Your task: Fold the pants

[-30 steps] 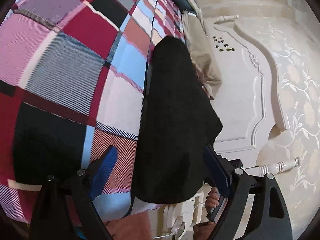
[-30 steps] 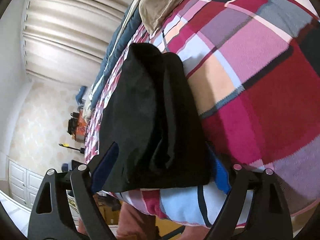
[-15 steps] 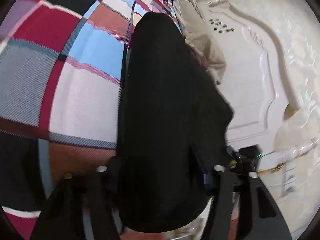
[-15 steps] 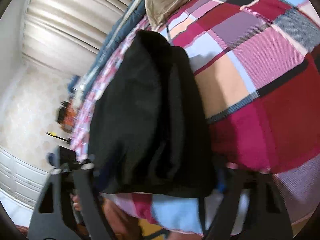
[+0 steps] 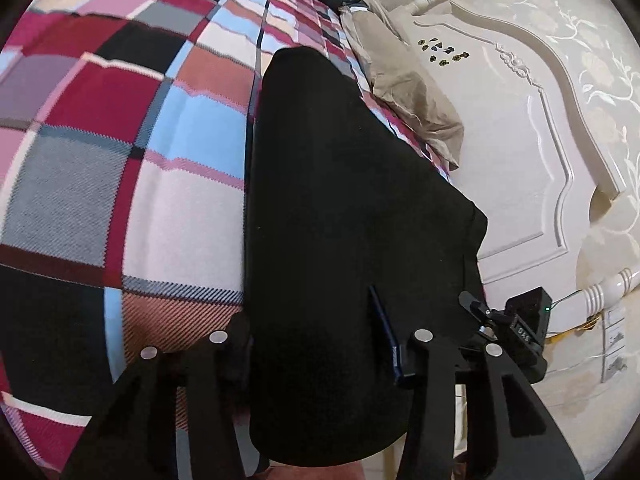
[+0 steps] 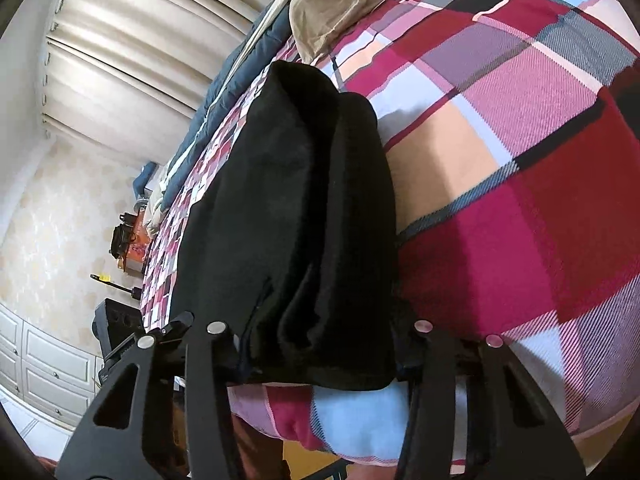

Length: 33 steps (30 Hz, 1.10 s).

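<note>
Folded black pants (image 5: 340, 200) lie lengthwise on a plaid bed cover (image 5: 100, 160), their near end hanging over the bed's edge. My left gripper (image 5: 310, 332) straddles that near end. Its jaws are closing, and the blue right pad (image 5: 384, 332) sinks into the cloth. In the right wrist view the same pants (image 6: 288, 200) fill the gap of my right gripper (image 6: 322, 340). Its jaws are also closing, and both fingers press against the sides of the fold. The black housing of the right tool (image 5: 524, 328) shows just to the right of the left gripper.
A crumpled beige garment (image 5: 404, 92) lies farther up the bed beside a cream carved bed board (image 5: 500, 160). A blue quilt (image 6: 224, 96) runs along the far bed edge before pale curtains (image 6: 120, 40). White drawers (image 6: 40, 368) stand at the lower left.
Both pairs of jaws have narrowed from wide open to pressing on the near end of the pants. The left view has rolled and shifted, so the pants now sit centred between its fingers.
</note>
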{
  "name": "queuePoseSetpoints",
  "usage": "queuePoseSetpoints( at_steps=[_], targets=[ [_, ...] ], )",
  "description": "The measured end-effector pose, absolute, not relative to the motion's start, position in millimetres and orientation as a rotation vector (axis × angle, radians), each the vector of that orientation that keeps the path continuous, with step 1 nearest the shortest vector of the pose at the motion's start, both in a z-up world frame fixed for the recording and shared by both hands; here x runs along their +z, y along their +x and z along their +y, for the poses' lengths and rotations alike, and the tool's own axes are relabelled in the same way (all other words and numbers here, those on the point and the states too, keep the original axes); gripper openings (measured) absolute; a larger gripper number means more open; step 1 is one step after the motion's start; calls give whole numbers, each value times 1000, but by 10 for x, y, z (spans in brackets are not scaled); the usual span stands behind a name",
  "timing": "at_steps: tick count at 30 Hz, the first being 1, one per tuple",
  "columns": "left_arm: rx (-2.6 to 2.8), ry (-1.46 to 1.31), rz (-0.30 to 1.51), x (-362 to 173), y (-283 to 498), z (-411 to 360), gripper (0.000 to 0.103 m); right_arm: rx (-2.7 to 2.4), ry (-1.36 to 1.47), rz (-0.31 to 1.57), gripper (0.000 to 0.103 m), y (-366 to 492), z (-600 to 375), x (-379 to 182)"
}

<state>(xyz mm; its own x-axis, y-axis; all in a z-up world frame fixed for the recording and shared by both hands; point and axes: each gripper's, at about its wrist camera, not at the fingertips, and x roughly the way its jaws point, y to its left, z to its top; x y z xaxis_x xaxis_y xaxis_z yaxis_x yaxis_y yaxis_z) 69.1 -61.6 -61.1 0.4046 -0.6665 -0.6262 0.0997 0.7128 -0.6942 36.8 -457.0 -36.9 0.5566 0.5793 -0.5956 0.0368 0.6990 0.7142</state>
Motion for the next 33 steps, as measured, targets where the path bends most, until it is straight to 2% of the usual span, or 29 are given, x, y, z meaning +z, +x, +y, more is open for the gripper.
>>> queuePoseSetpoints(
  at_steps=[10, 33],
  targets=[
    [-468, -596, 1010, -527, 680, -419, 45, 399, 725, 969, 47, 493, -4233, -358],
    [-300, -697, 920, -530, 420, 781, 45, 576, 608, 1043, 46, 950, -2899, -247]
  ],
)
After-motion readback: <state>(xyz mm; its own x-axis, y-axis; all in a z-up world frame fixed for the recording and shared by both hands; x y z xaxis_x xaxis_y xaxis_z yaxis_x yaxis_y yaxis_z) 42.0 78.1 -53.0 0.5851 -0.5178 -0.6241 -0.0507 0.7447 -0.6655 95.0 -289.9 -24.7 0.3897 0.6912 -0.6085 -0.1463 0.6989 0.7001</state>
